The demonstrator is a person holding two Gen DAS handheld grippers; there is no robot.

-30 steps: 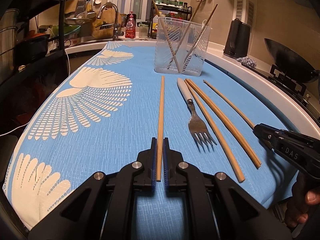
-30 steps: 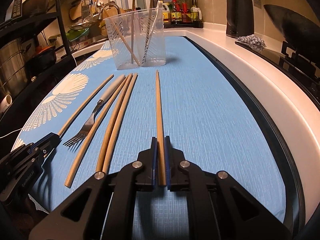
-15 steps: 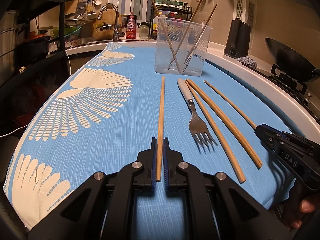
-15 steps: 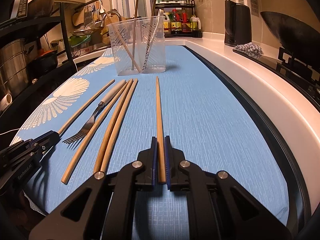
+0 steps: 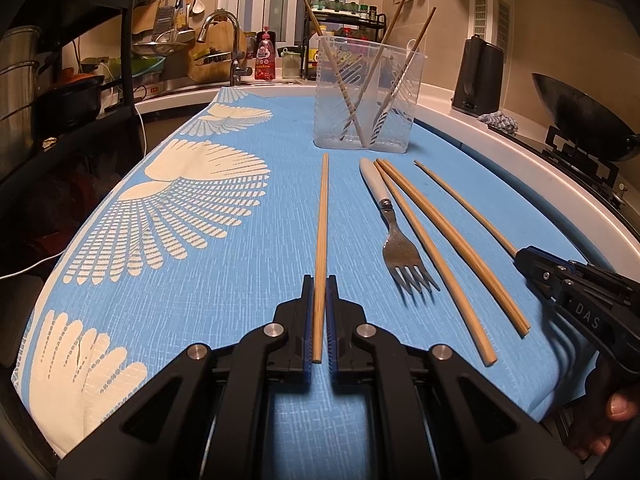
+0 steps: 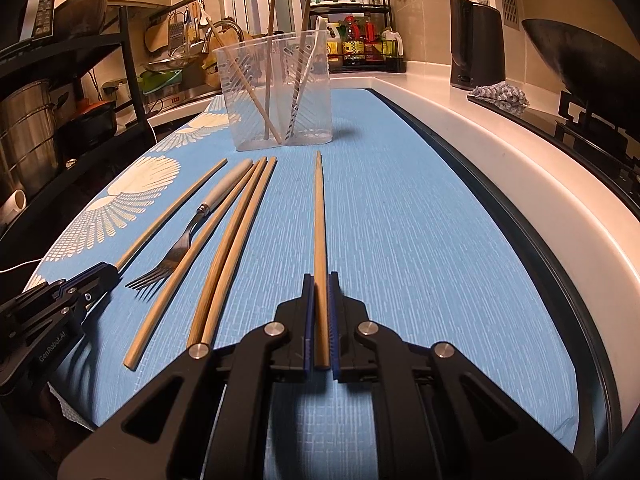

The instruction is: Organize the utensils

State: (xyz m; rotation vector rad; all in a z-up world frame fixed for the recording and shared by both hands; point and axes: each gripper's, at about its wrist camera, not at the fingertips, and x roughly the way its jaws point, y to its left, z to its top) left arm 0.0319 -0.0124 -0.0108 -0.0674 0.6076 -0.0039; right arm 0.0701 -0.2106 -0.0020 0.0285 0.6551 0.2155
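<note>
- Left gripper [image 5: 319, 316]: jaws closed on the near end of a single wooden chopstick [image 5: 321, 236]. Its far tip lies toward the clear plastic container [image 5: 366, 100], and the shaft runs close along the blue cloth [image 5: 224, 300]; cannot tell whether it is lifted off.
- Right gripper [image 6: 320, 320]: jaws likewise closed on the near end of another chopstick [image 6: 319, 216], the outermost one on the right, pointing at the same container [image 6: 276, 96].
- Between the two held sticks, lying loose on the cloth: a fork [image 5: 396, 240] with a pale handle, tines toward the camera, and three chopsticks [image 5: 452, 240] just beside it, one touching or nearly touching the fork handle.
- Container stands upright at the far end of the cloth, well apart from both grippers; it already holds several sticks leaning at angles, plus what looks like a pale-handled utensil.
- Progress, judged: partly done. Some utensils are in the container; the fork and five chopsticks, two of them gripped, are not yet in.
- View differences: left wrist view shows the right gripper's body at the right edge with fingers [image 5: 616, 408] of the person's hand below it. Right wrist view shows the left gripper's body at lower left and the white counter edge [image 6: 500, 148] along the cloth's right side.
</note>
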